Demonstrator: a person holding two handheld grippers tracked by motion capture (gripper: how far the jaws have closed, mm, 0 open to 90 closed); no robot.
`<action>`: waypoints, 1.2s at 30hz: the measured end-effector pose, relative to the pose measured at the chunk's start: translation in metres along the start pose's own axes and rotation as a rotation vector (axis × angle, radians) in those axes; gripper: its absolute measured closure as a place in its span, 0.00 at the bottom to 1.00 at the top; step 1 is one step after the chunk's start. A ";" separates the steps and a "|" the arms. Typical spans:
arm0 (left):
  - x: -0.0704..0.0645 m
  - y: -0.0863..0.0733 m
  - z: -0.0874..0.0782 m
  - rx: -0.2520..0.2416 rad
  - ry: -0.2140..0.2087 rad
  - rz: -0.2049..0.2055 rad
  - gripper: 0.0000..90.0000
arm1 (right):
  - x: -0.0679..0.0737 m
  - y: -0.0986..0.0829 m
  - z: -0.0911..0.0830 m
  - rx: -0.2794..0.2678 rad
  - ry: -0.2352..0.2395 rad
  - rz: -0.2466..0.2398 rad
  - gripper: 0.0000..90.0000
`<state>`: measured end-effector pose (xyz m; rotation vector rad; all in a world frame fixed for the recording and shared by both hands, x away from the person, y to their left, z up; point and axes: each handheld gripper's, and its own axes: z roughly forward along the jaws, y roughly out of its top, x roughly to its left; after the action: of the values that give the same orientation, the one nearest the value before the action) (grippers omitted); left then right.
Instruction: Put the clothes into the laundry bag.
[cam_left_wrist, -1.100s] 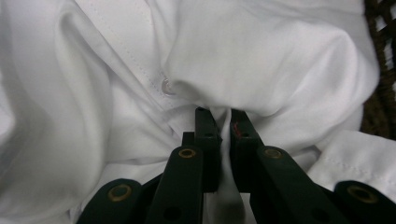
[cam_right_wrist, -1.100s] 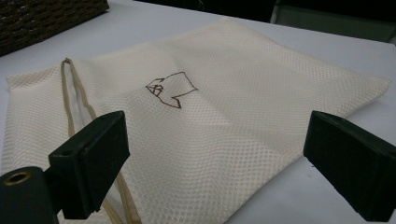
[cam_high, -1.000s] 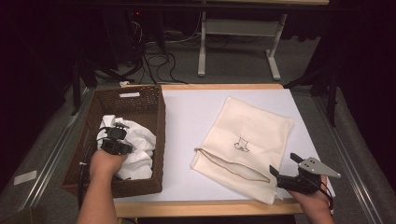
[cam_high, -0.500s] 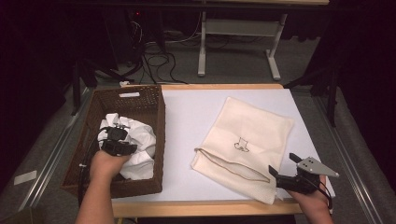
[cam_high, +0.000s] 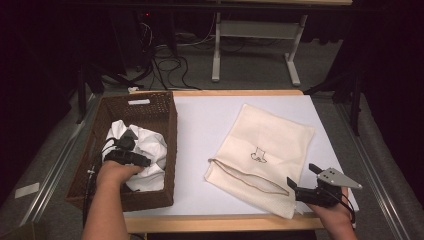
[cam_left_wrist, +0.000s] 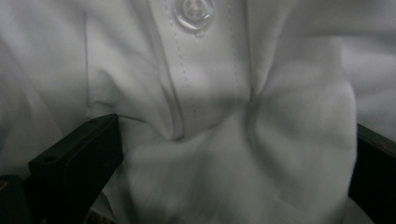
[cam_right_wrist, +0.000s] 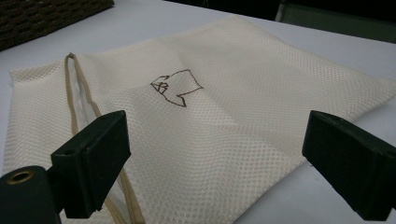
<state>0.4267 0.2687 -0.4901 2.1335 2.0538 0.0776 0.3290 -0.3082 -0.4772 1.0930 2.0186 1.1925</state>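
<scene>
A crumpled white shirt (cam_high: 150, 145) lies in a brown wicker basket (cam_high: 172, 125) at the table's left. My left gripper (cam_high: 127, 150) is pressed down into the shirt. Its jaws stand wide apart in the left gripper view, with a bulge of shirt cloth (cam_left_wrist: 224, 154) and a button placket between them; the left gripper (cam_left_wrist: 233, 135) is open. A cream mesh bag (cam_high: 265, 145) with a small brown drawing lies flat on the white table, its zipped mouth toward the basket. My right gripper (cam_high: 301, 176) hovers open at the bag's near right corner, the jaws spread over the bag (cam_right_wrist: 224, 93).
The white tabletop (cam_high: 200, 115) has bare room between basket and bag. A corner of the basket (cam_right_wrist: 42, 16) lies beyond the bag in the right gripper view. Cables and a desk frame (cam_high: 250, 45) stand on the floor behind the table.
</scene>
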 end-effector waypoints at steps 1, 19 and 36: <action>0.000 0.000 0.000 0.000 0.000 0.000 0.05 | 0.000 0.000 0.000 -0.001 0.000 -0.001 0.09; -0.015 -0.009 -0.017 -0.207 -0.036 0.183 0.76 | 0.000 -0.001 0.002 0.011 -0.003 0.004 0.10; -0.017 -0.034 -0.059 -0.672 -0.002 0.216 0.76 | 0.002 -0.001 0.002 0.006 -0.002 -0.006 0.10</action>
<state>0.3827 0.2587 -0.4364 1.8853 1.4823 0.6857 0.3290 -0.3060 -0.4790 1.0903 2.0239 1.1828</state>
